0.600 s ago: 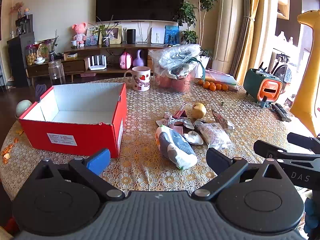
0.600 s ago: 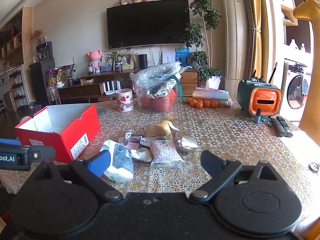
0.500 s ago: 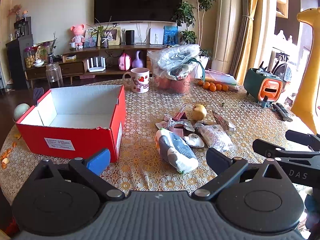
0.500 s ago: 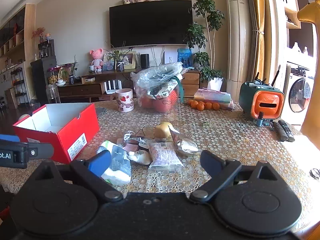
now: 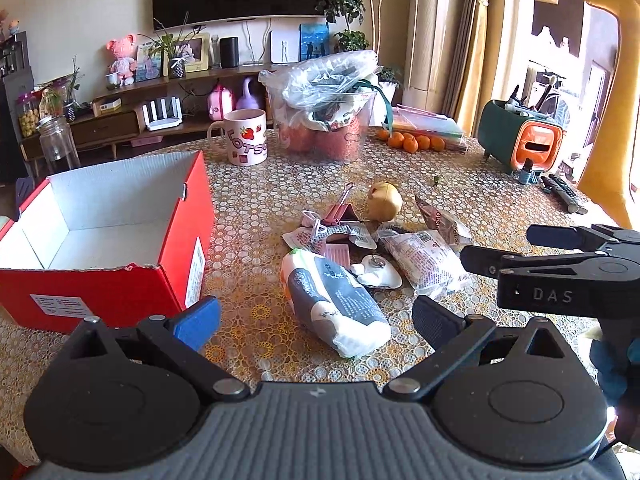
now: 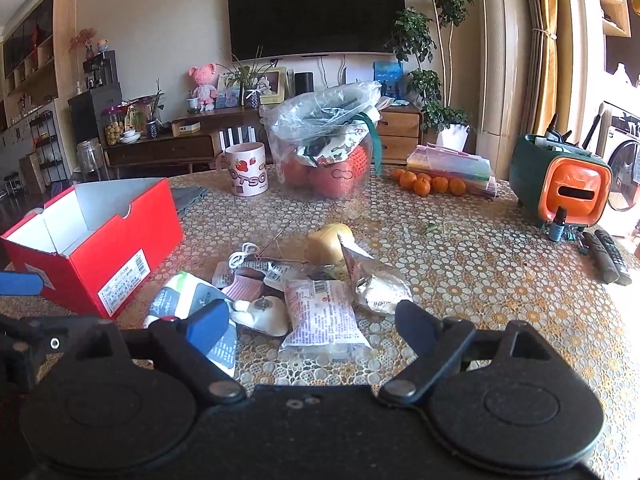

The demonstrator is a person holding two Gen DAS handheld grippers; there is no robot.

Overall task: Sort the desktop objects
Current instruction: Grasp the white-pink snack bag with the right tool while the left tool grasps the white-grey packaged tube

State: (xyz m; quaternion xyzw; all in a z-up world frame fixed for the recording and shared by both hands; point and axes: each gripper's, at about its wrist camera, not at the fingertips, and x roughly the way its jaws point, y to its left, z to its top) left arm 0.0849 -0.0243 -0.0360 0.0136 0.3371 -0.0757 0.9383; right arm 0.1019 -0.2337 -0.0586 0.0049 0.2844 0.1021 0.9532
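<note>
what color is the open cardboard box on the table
Red outside, white inside. The box shows best in the left wrist view.

Bright right-side daylight, fisheye-warped edges

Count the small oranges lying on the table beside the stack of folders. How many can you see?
5, in a loose row: orange, orange, orange, orange, orange, all on the table against the folder stack. More may hide behind them.

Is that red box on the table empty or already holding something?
Empty: the red box is open-topped, and its white inside floor shows bare, with nothing lying in it.
</note>
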